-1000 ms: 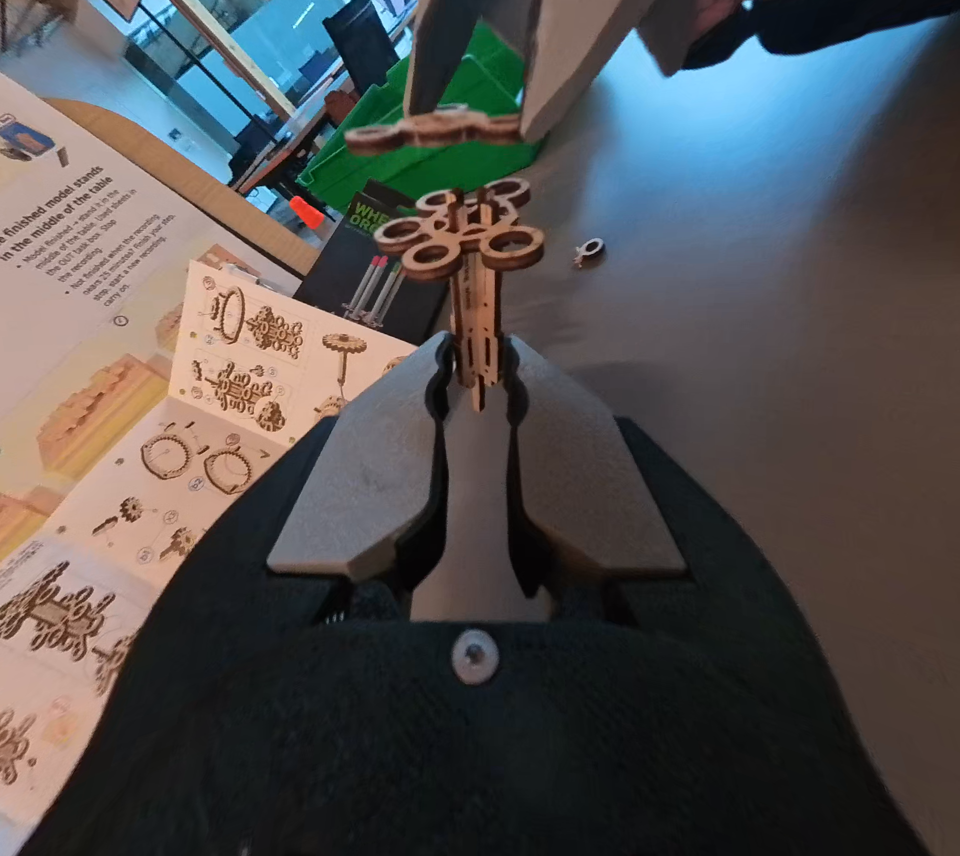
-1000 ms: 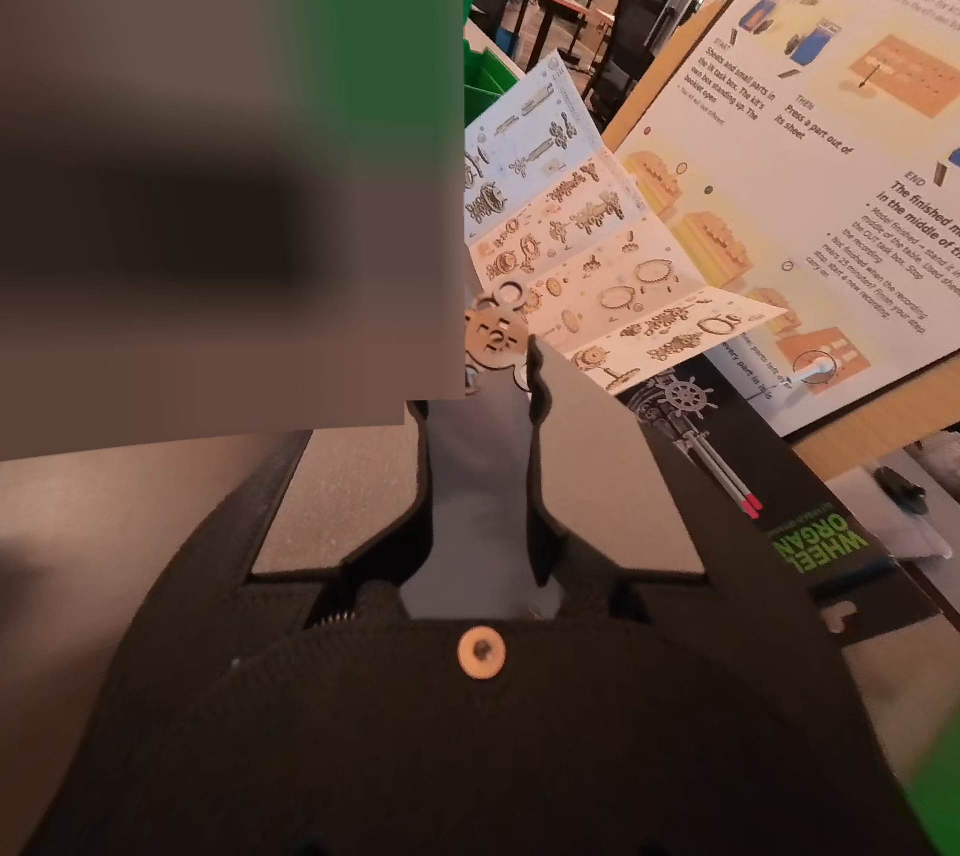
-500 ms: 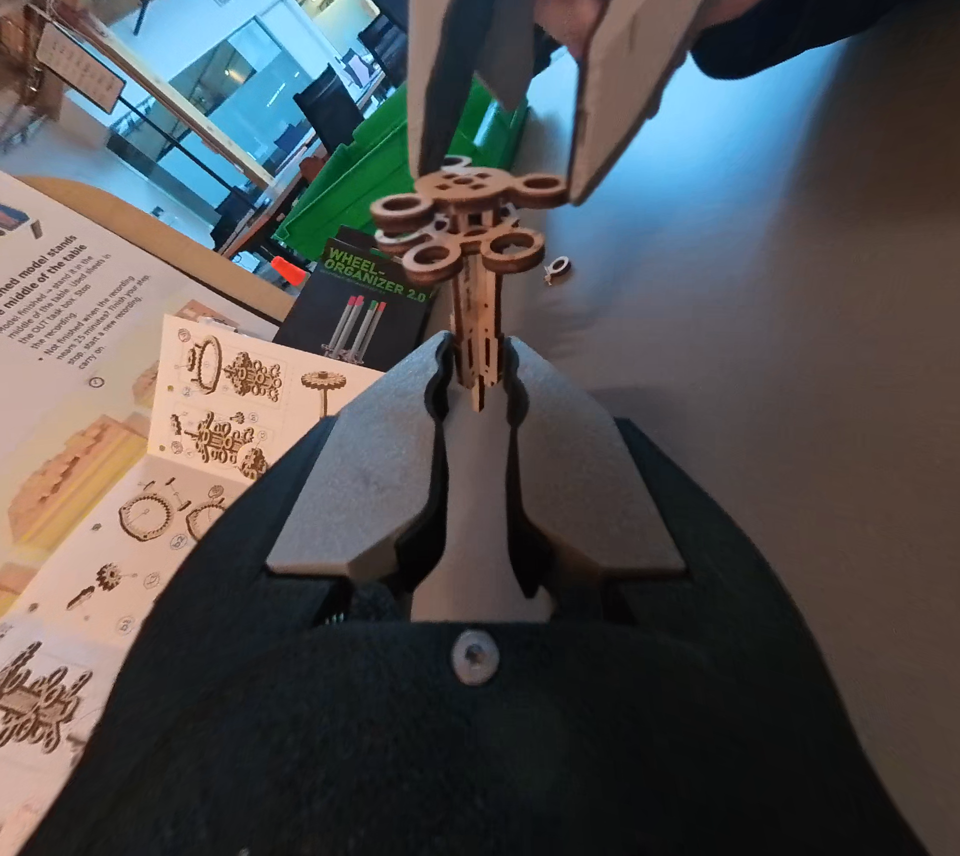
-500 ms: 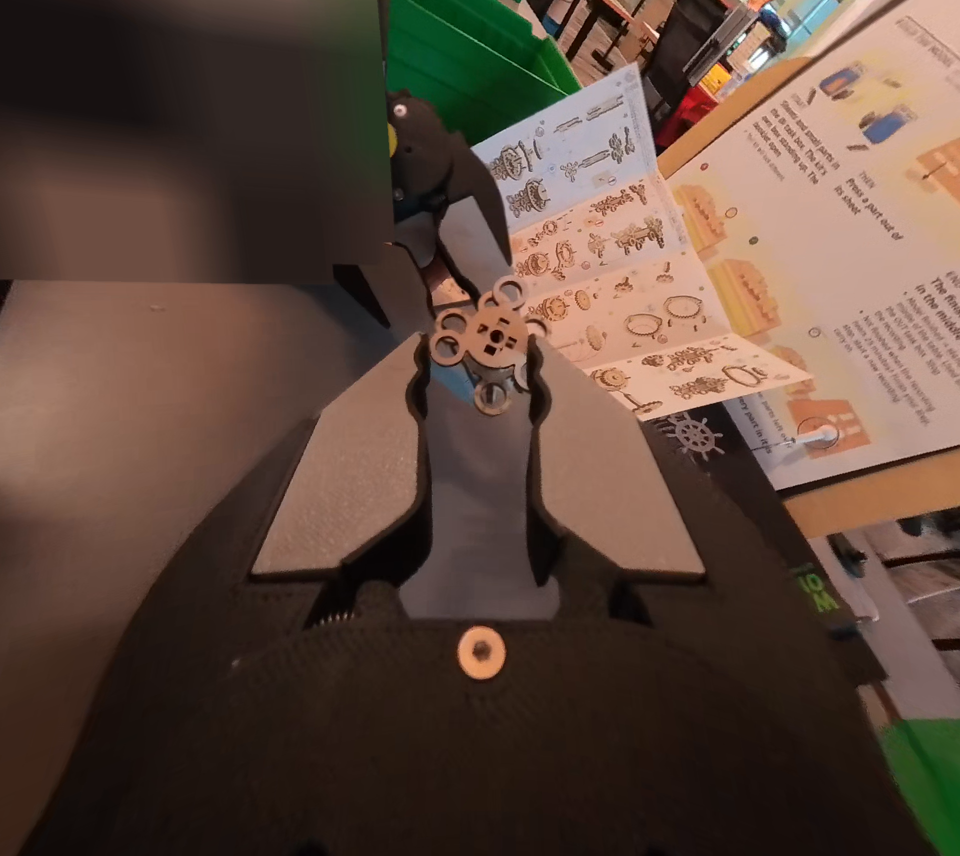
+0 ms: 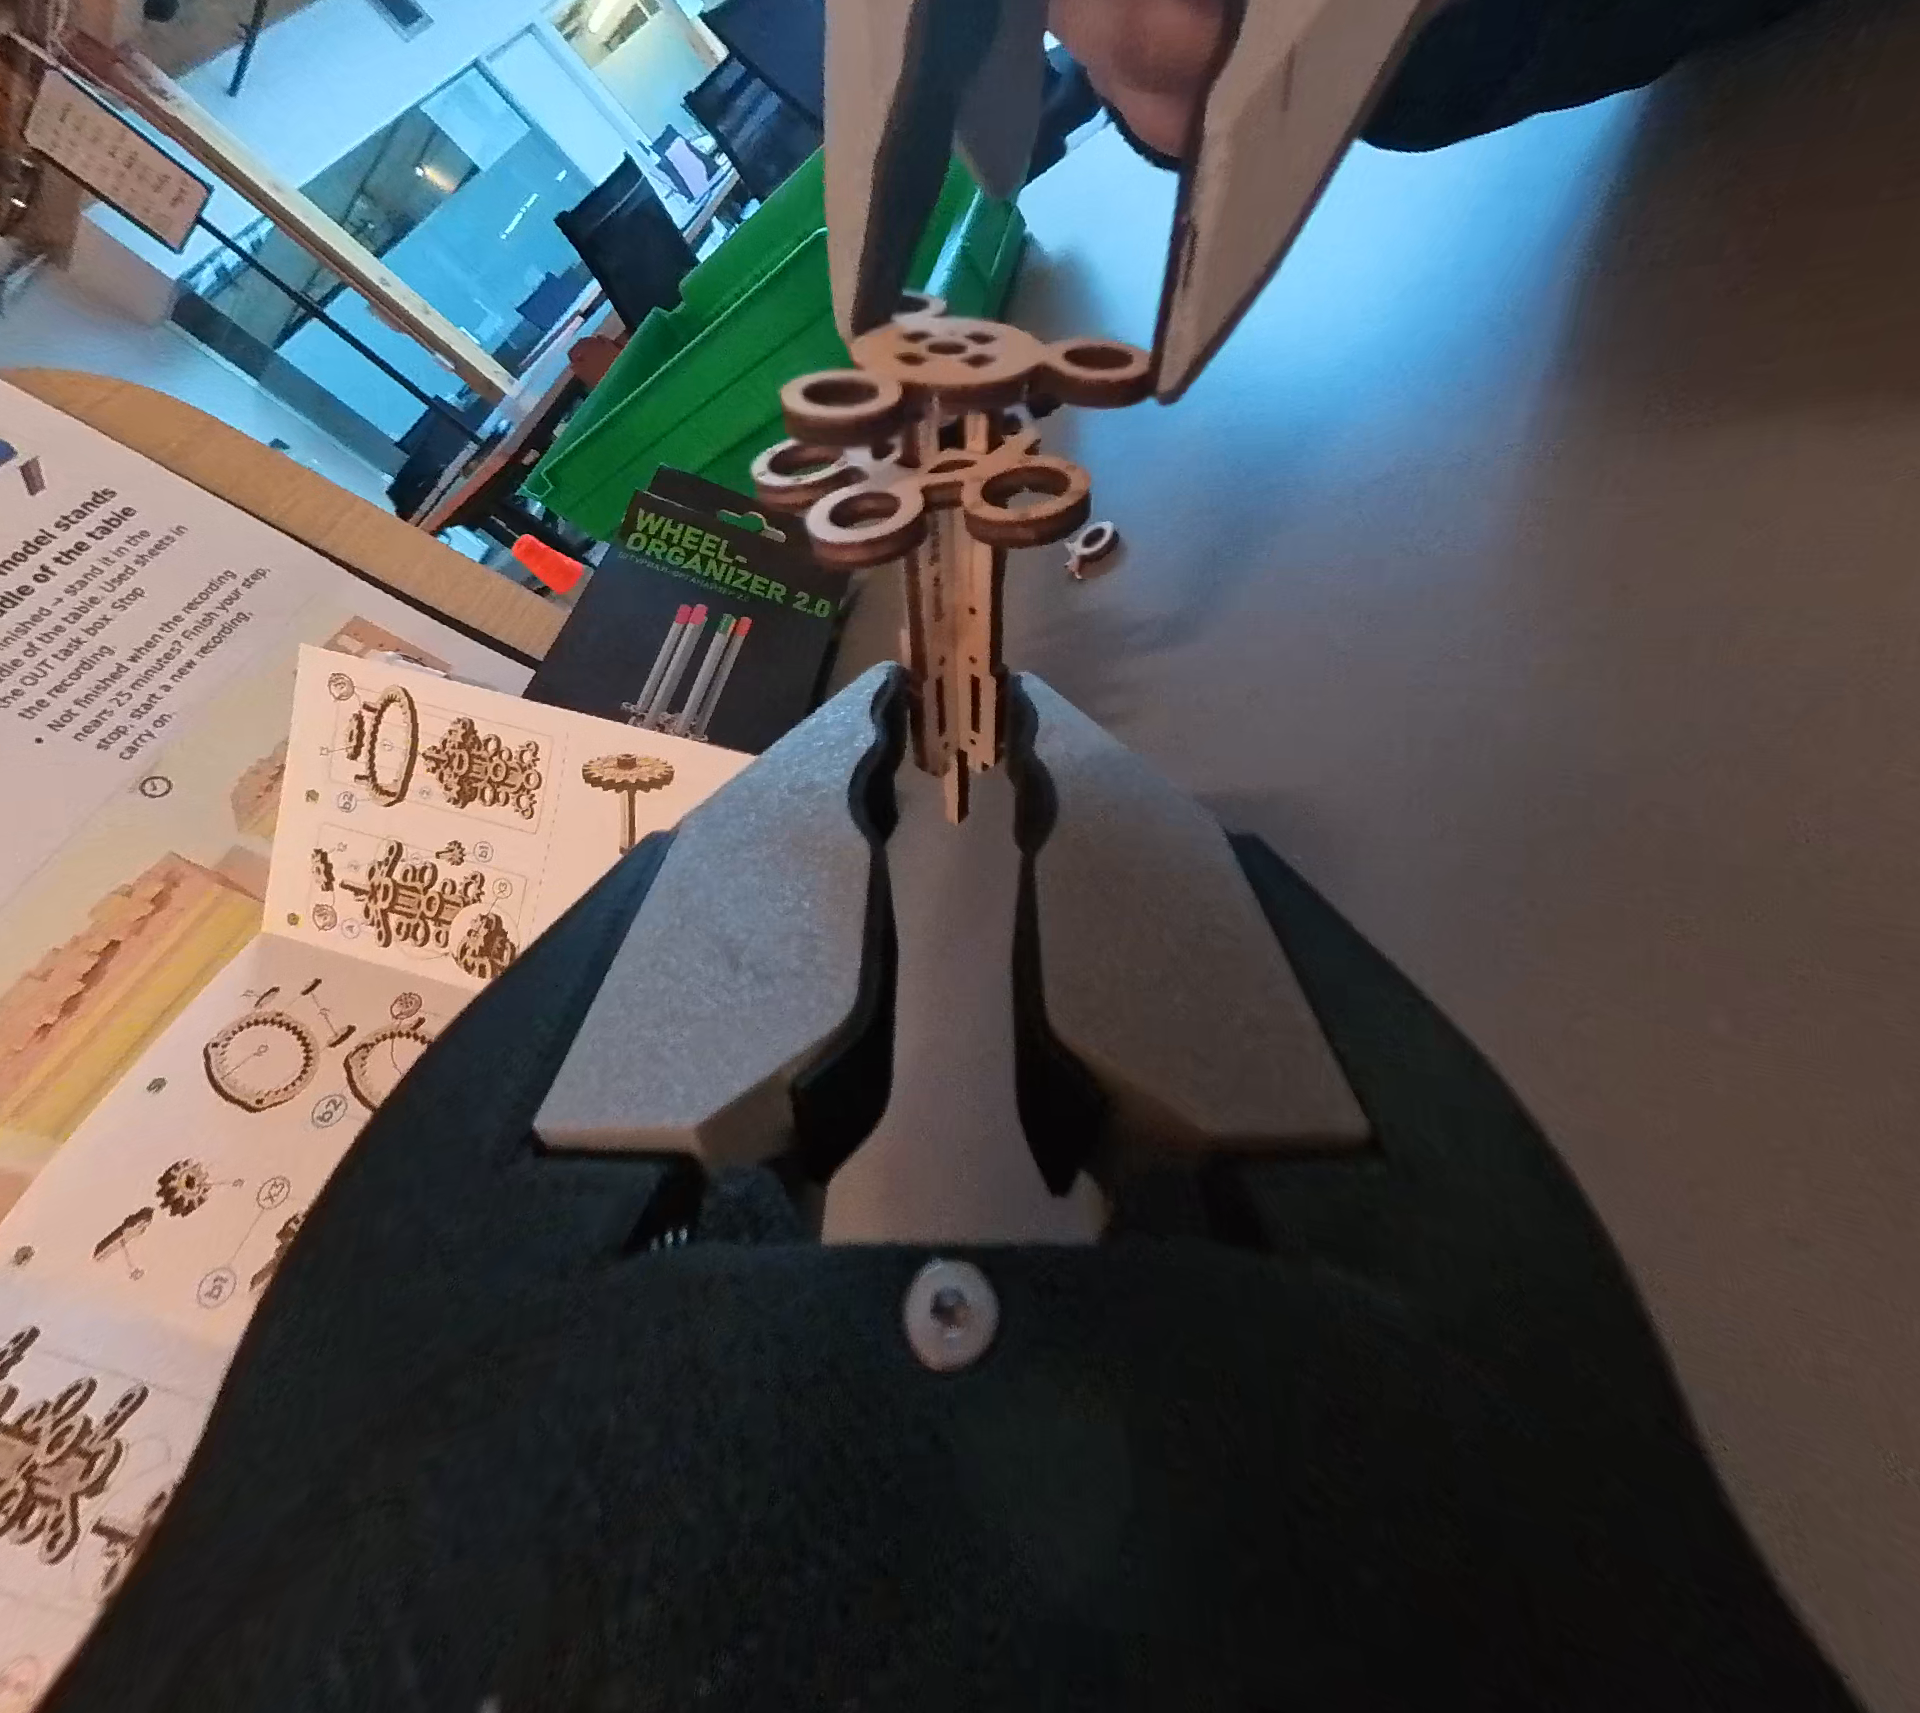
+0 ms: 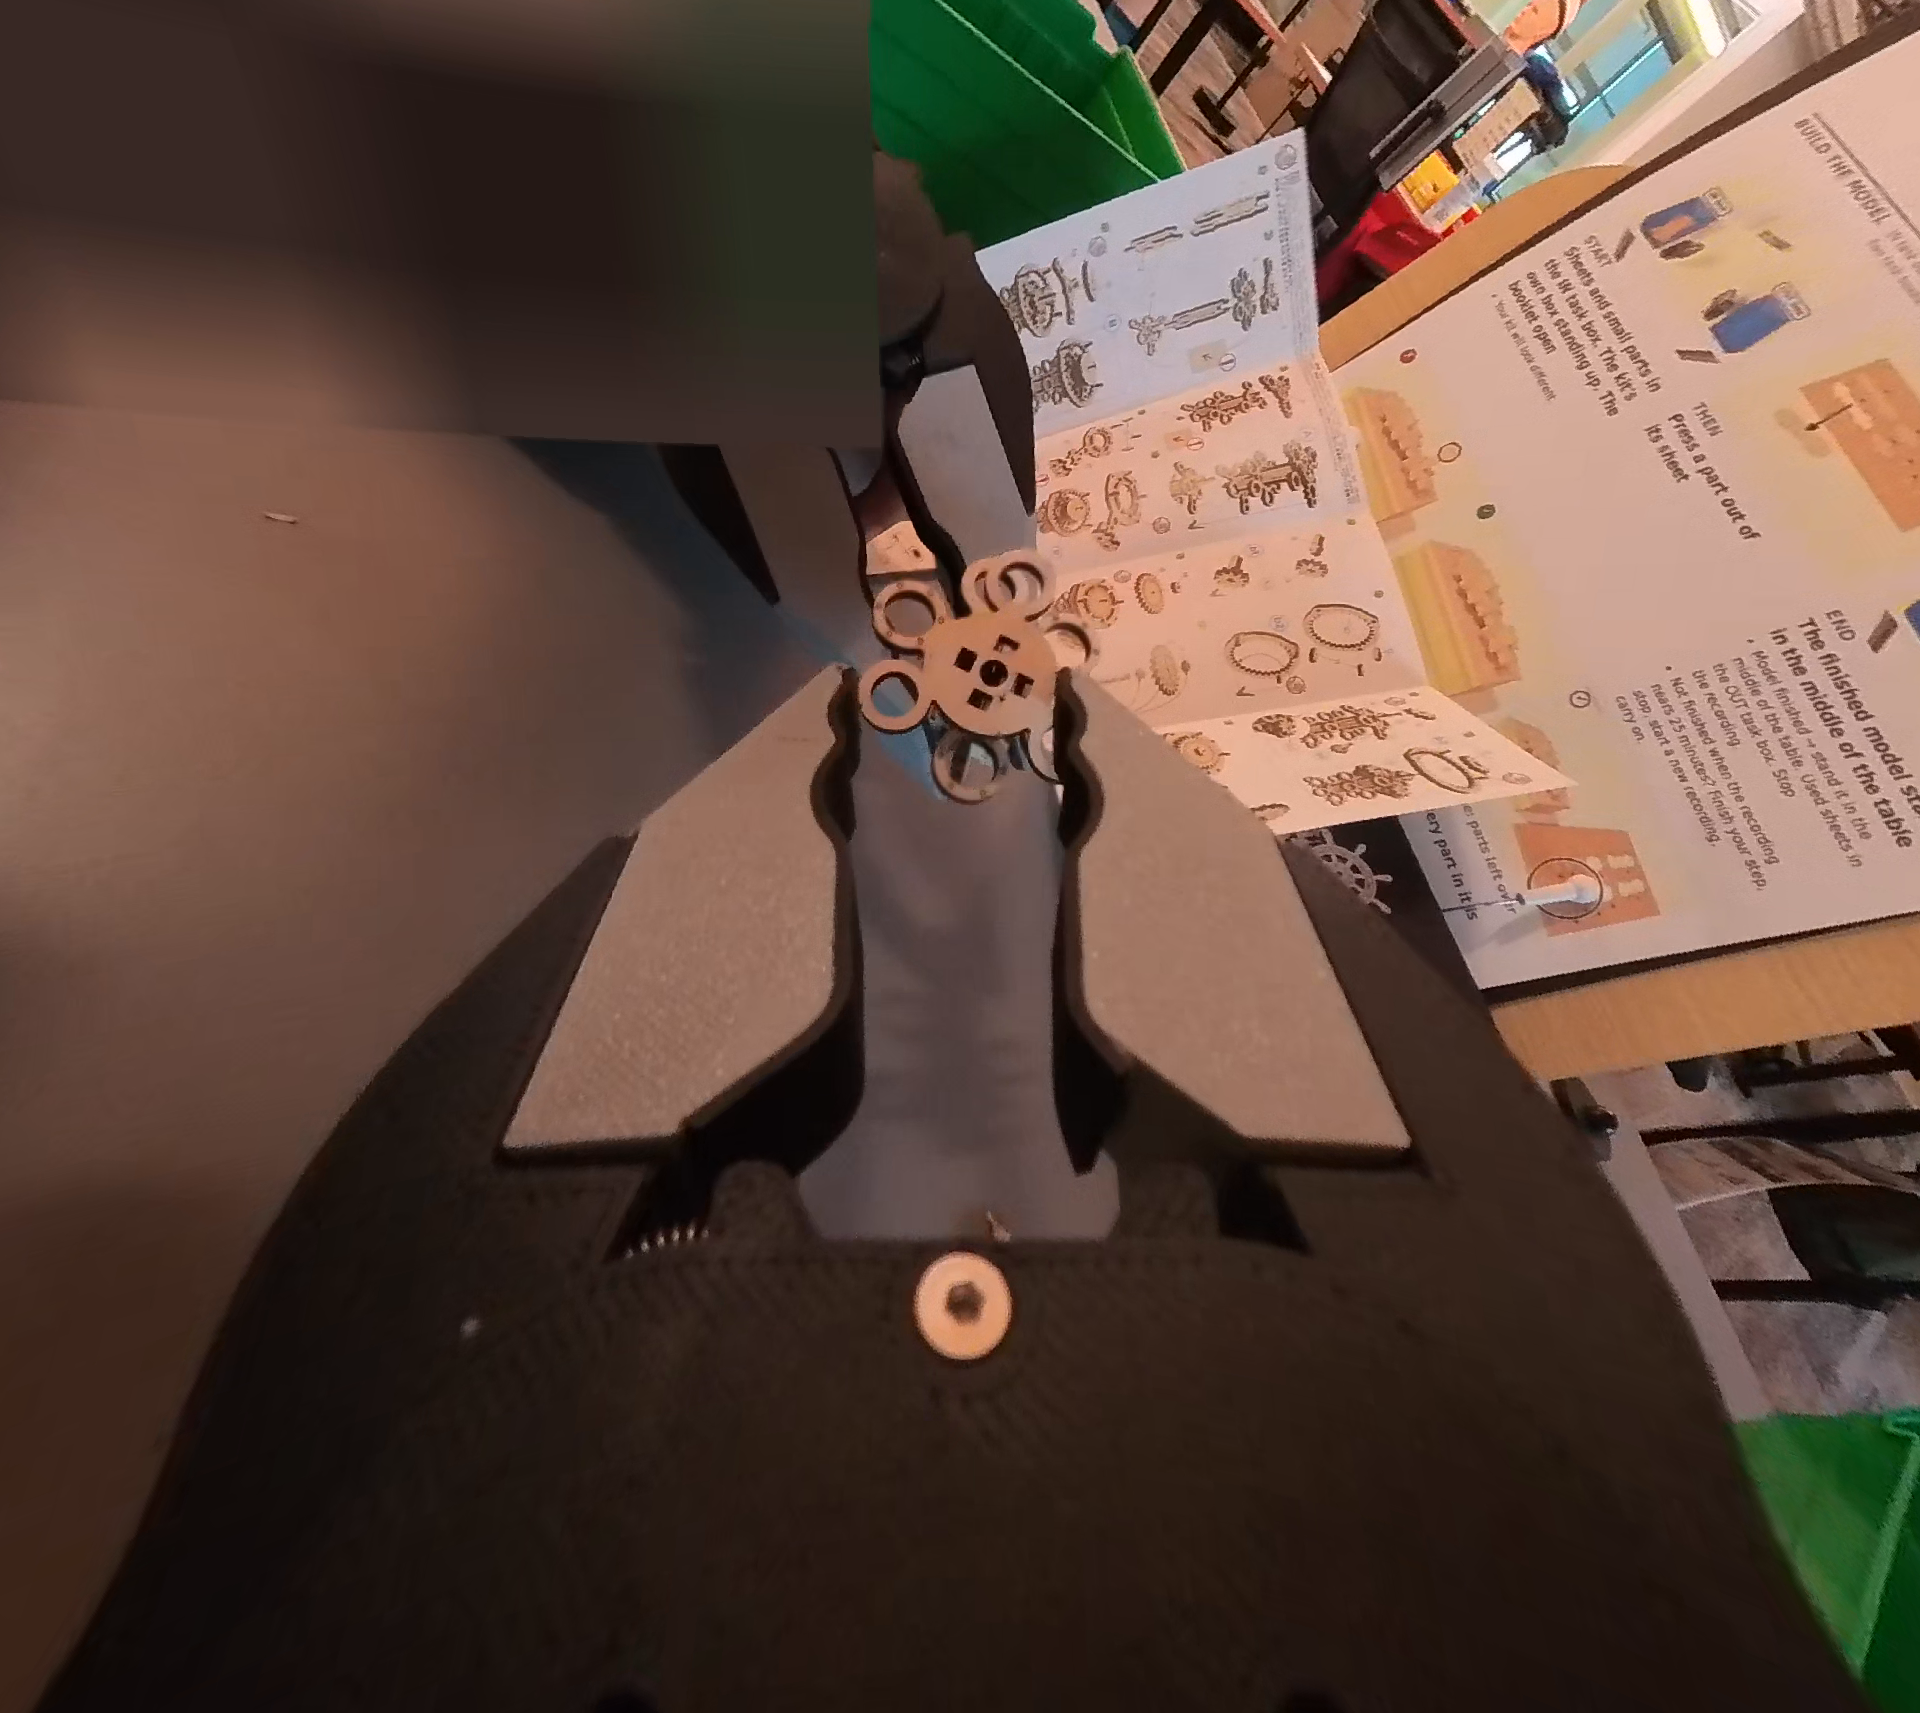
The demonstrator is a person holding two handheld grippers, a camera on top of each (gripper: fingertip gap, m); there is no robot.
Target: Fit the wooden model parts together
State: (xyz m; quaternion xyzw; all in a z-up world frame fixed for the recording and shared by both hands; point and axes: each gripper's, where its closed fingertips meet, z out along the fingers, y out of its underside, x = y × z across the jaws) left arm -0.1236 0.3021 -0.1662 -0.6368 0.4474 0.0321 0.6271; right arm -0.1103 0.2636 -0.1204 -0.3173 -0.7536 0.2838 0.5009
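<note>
A: Left gripper [image 5: 954, 707]?
B: Clamped on upright slotted wooden shaft [image 5: 951, 655] carrying a ringed wooden disc [image 5: 925, 500].

A: Right gripper [image 6: 961, 702]?
B: Pinched on flat ringed wooden plate [image 6: 982, 676], held just above that shaft.

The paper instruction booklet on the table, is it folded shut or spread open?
Spread open. The instruction booklet lies unfolded in several panels of drawings, seen beyond the right gripper, beside the poster board.
</note>
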